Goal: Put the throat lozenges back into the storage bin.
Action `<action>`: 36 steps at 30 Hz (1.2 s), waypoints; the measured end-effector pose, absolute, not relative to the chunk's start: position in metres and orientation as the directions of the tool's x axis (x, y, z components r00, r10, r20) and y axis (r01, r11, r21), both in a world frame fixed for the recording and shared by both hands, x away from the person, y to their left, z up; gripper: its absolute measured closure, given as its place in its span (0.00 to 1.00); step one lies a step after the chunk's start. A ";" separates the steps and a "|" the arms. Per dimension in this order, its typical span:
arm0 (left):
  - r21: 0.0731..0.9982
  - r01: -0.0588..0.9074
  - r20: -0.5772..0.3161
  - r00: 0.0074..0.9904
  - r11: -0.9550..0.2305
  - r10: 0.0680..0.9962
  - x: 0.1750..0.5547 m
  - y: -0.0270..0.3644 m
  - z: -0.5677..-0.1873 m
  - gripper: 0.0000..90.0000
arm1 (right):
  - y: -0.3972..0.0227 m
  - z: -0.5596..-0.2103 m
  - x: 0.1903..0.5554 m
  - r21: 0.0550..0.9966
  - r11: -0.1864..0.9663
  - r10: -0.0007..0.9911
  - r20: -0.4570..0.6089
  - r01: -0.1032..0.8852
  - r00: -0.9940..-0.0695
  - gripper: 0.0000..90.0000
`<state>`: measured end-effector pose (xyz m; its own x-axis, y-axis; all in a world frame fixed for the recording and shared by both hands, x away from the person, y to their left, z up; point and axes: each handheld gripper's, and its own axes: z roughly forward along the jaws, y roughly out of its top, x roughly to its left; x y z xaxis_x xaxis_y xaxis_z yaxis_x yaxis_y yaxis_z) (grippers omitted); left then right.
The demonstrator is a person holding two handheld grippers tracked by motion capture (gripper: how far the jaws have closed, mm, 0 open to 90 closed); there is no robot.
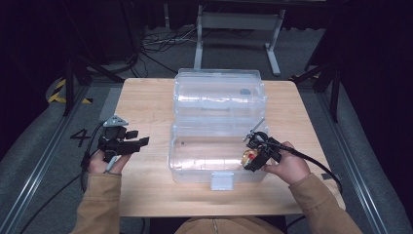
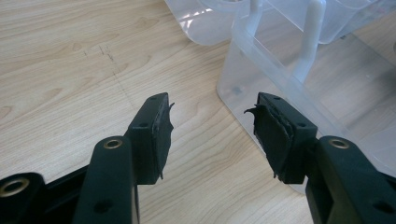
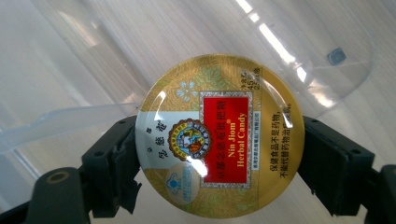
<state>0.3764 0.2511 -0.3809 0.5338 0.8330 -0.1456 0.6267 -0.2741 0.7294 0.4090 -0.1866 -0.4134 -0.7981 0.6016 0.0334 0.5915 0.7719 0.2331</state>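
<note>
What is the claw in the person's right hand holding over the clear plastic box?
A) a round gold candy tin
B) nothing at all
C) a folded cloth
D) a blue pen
A: in the right gripper view, the right claw is shut on a round gold candy tin with a red label, its jaws pressing the tin's two sides, above the clear plastic box.

Overhead light lit the pale wooden table (image 1: 146, 195) brightly; surroundings were dark. Glare streaked the clear plastic box (image 1: 219, 105) and round gold candy tin (image 3: 219, 142). High view slightly soft.
</note>
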 end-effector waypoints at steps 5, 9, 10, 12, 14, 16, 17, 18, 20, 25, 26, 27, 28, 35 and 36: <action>0.729 0.629 -0.148 0.530 -0.270 0.835 0.376 0.251 -0.381 0.51 | -0.187 -0.412 0.408 0.226 0.770 0.607 0.032 0.597 -0.794 0.22; 0.730 0.627 -0.146 0.534 -0.273 0.833 0.376 0.251 -0.381 0.51 | -0.186 -0.410 0.407 0.206 0.774 0.610 0.014 0.599 -0.793 0.22; 0.729 0.628 -0.147 0.533 -0.273 0.833 0.376 0.251 -0.381 0.51 | -0.186 -0.410 0.407 0.206 0.775 0.608 0.015 0.598 -0.793 0.22; 0.728 0.629 -0.147 0.532 -0.273 0.834 0.376 0.251 -0.381 0.51 | -0.186 -0.410 0.407 0.204 0.775 0.608 0.014 0.598 -0.794 0.22; 0.729 0.629 -0.149 0.531 -0.270 0.834 0.376 0.251 -0.381 0.51 | -0.185 -0.411 0.408 0.198 0.775 0.610 0.011 0.600 -0.792 0.22; 0.728 0.630 -0.148 0.530 -0.271 0.835 0.377 0.250 -0.382 0.51 | -0.183 -0.412 0.409 0.188 0.769 0.621 0.009 0.611 -0.784 0.22; 0.728 0.630 -0.148 0.530 -0.271 0.835 0.377 0.250 -0.382 0.51 | -0.182 -0.413 0.409 0.186 0.766 0.625 0.010 0.616 -0.780 0.22; 0.727 0.629 -0.146 0.531 -0.274 0.835 0.377 0.250 -0.382 0.51 | -0.182 -0.413 0.410 0.182 0.769 0.622 0.007 0.612 -0.783 0.22; 0.727 0.629 -0.145 0.531 -0.274 0.835 0.377 0.250 -0.382 0.51 | -0.180 -0.414 0.410 0.176 0.765 0.629 0.003 0.620 -0.777 0.22; 0.727 0.629 -0.143 0.533 -0.277 0.834 0.377 0.250 -0.382 0.51 | -0.179 -0.415 0.412 0.178 0.765 0.630 -0.002 0.619 -0.777 0.22; 0.728 0.627 -0.143 0.535 -0.278 0.833 0.377 0.250 -0.382 0.51 | -0.179 -0.415 0.411 0.179 0.764 0.631 -0.002 0.620 -0.776 0.22; 0.728 0.627 -0.143 0.535 -0.278 0.833 0.377 0.250 -0.382 0.51 | -0.179 -0.415 0.411 0.179 0.764 0.631 -0.002 0.620 -0.776 0.22; 0.727 0.629 -0.146 0.532 -0.274 0.834 0.377 0.250 -0.382 0.51 | -0.179 -0.416 0.411 0.180 0.763 0.632 -0.003 0.621 -0.775 0.22; 0.728 0.629 -0.147 0.532 -0.273 0.834 0.376 0.251 -0.381 0.51 | -0.179 -0.415 0.411 0.176 0.763 0.633 -0.009 0.622 -0.774 0.21; 0.728 0.630 -0.148 0.531 -0.272 0.834 0.376 0.251 -0.381 0.51 | -0.179 -0.415 0.411 0.176 0.759 0.637 -0.009 0.626 -0.770 0.20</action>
<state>0.3761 0.2512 -0.3812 0.5313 0.8342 -0.1477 0.6296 -0.2722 0.7277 0.4108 -0.1787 -0.4151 -0.7705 0.6374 -0.0089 0.6263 0.7594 0.1761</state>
